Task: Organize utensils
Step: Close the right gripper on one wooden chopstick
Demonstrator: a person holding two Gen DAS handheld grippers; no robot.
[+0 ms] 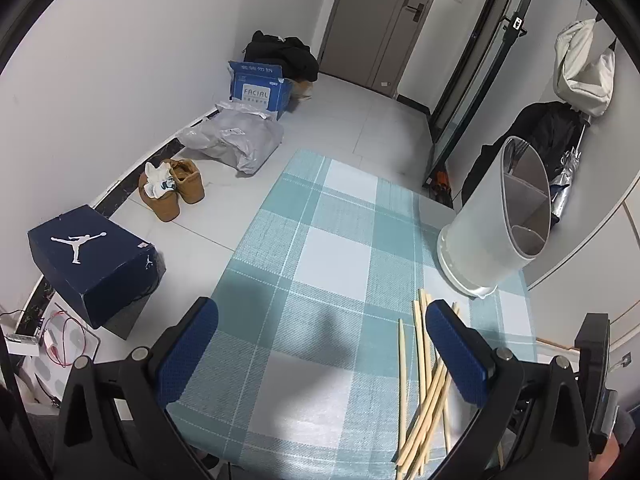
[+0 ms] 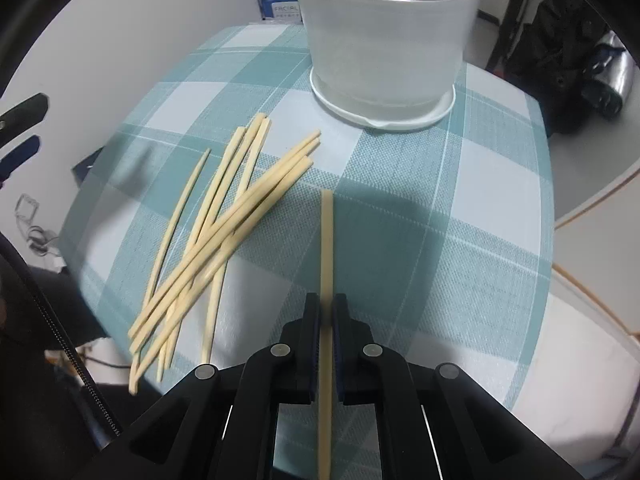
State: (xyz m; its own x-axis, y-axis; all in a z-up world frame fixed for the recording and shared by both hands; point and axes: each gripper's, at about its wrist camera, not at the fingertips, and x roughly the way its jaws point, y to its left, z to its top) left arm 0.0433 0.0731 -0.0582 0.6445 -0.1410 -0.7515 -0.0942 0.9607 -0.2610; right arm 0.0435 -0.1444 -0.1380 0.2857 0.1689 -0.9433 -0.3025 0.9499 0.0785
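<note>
A loose pile of pale wooden chopsticks (image 2: 224,224) lies on the checked teal tablecloth (image 2: 400,208); it also shows in the left wrist view (image 1: 424,392). A white utensil holder (image 2: 384,40) with a grey divided inside stands behind them, also in the left wrist view (image 1: 496,220). My right gripper (image 2: 327,312) is shut on a single chopstick (image 2: 327,240) that points toward the holder, right of the pile. My left gripper (image 1: 320,344) is open and empty above the cloth, its right finger over the pile's left part.
On the floor left of the table are a dark blue shoe box (image 1: 92,268), brown shoes (image 1: 172,192), a plastic bag (image 1: 236,140) and a blue carton (image 1: 260,88). Dark clothes and a silver umbrella (image 1: 568,184) sit right of the holder.
</note>
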